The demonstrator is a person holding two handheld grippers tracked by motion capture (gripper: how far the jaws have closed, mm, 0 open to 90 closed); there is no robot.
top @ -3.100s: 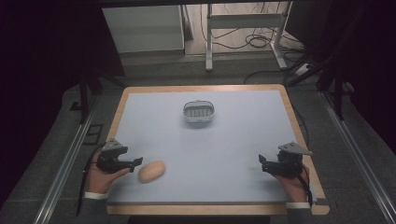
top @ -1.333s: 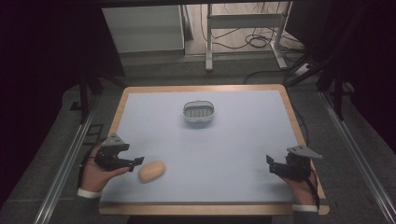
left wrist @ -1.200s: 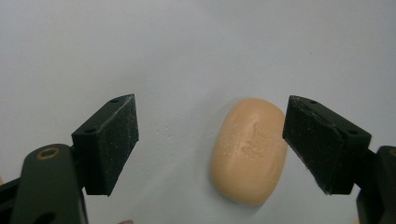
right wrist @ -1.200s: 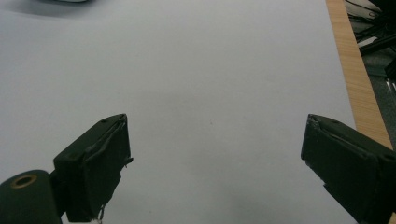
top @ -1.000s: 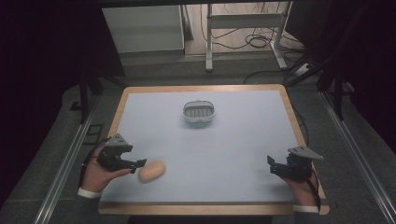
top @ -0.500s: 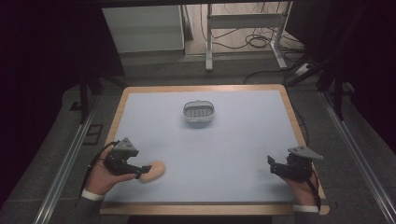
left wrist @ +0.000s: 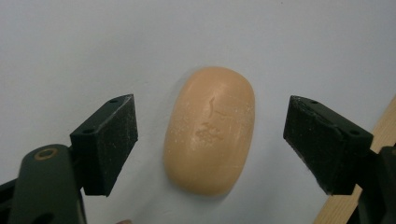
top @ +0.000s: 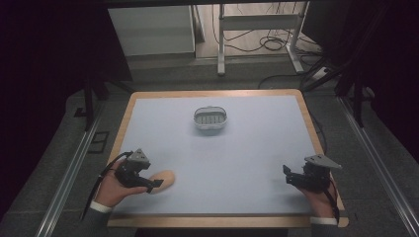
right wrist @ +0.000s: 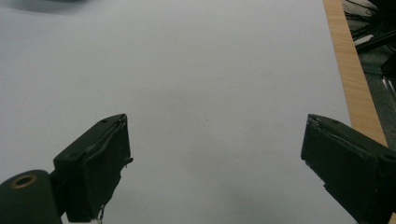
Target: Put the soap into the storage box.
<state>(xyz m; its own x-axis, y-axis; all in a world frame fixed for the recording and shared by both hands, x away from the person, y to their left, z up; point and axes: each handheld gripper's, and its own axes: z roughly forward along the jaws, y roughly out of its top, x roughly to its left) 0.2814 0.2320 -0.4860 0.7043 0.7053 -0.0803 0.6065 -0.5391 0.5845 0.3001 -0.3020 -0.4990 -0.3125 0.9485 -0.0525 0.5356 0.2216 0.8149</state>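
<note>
Left gripper [left wrist: 210, 149] spread wide astride the tan soap [left wrist: 210, 130], its long axis along the jaws.

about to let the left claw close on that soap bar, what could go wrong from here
1. The soap bar is smooth and rounded; the left claw straddles it with open jaws not yet touching, so on closing it may squirt out.
2. It lies close to the table's near wooden edge, so a slip could push it off.
3. The soap dish sits far across the table, so a weak grip may fail on the way.
</note>
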